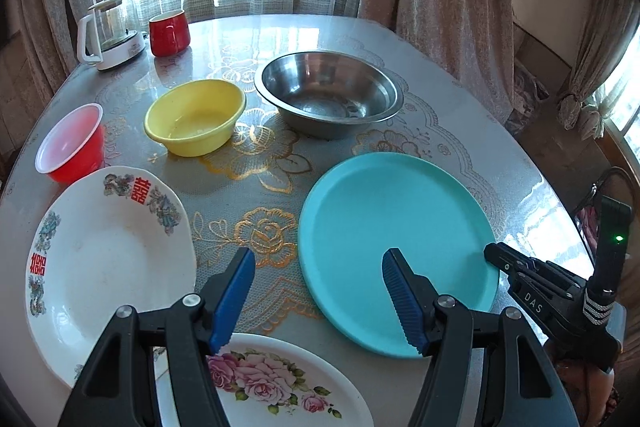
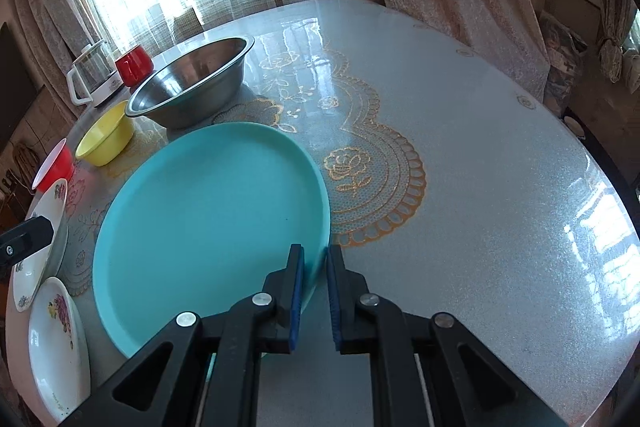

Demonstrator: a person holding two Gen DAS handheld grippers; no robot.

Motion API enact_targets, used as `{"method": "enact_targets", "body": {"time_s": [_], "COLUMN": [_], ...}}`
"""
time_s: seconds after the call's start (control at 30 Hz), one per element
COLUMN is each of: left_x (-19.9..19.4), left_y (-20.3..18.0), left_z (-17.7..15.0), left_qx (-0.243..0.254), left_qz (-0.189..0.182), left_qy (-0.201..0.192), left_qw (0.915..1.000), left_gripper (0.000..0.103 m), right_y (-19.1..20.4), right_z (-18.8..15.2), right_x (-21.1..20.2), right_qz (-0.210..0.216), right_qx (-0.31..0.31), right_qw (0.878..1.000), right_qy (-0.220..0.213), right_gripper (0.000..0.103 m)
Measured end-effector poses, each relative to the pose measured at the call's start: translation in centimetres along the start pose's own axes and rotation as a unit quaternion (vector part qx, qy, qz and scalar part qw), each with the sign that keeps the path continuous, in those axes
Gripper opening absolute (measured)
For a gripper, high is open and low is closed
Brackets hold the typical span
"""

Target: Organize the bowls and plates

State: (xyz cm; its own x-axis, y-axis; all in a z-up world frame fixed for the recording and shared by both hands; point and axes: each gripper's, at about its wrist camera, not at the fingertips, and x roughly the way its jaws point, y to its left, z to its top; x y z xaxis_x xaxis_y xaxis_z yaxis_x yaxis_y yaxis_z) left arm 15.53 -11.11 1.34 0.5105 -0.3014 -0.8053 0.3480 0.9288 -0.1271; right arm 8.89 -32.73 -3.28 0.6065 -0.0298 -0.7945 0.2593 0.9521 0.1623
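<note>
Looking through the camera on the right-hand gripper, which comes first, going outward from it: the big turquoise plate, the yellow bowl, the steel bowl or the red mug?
From the right gripper:
1. Round turquoise plastic plate, its rim between the fingers.
2. Small yellow plastic bowl, left, and large stainless steel bowl, behind the plate: too close to call.
3. Red ceramic mug, far left, beside the kettle.

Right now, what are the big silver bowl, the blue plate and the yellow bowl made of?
The silver bowl looks like polished steel: its walls mirror the room. The blue plate seems to be matte plastic, one flat colour with only a soft sheen. The yellow bowl is probably glossy plastic, thin-walled with bright highlights.
</note>
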Motion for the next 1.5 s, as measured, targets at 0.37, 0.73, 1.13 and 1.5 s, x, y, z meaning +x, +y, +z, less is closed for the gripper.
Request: {"method": "enact_targets", "body": {"time_s": [0.37, 0.73, 1.13, 1.5], "left_x": [5.8, 7.0, 5.4, 4.5], "left_y": [-2.1, -1.9, -4.6, -4.9], "left_z": [0.9, 0.6, -1.8, -2.8], "left_qx": [0.019, 0.032, 0.081, 0.108], "left_qz": [-0.016, -0.014, 0.016, 0.044], "left_qy": [0.079, 0.086, 0.052, 0.034], "left_qw": [0.9966, 0.9957, 0.9952, 0.9927], "left_gripper": [0.037, 0.024, 0.025, 0.024], "right_y": [-2.6, -3.0, -4.5, -4.5], "right_z": [-1.0, -1.1, -2.1, -2.4], "right_x": [-1.0, -1.1, -2.3, -2.9], "right_qz": [0.007, 0.006, -0.002, -0.021], "right_qx": [0.020, 0.026, 0.044, 0.049], "right_qw": [0.999, 0.999, 0.999, 0.998], "right_qy": [-0.025, -0.032, -0.022, -0.023], "right_gripper": [0.011, 0.010, 0.010, 0.025]}}
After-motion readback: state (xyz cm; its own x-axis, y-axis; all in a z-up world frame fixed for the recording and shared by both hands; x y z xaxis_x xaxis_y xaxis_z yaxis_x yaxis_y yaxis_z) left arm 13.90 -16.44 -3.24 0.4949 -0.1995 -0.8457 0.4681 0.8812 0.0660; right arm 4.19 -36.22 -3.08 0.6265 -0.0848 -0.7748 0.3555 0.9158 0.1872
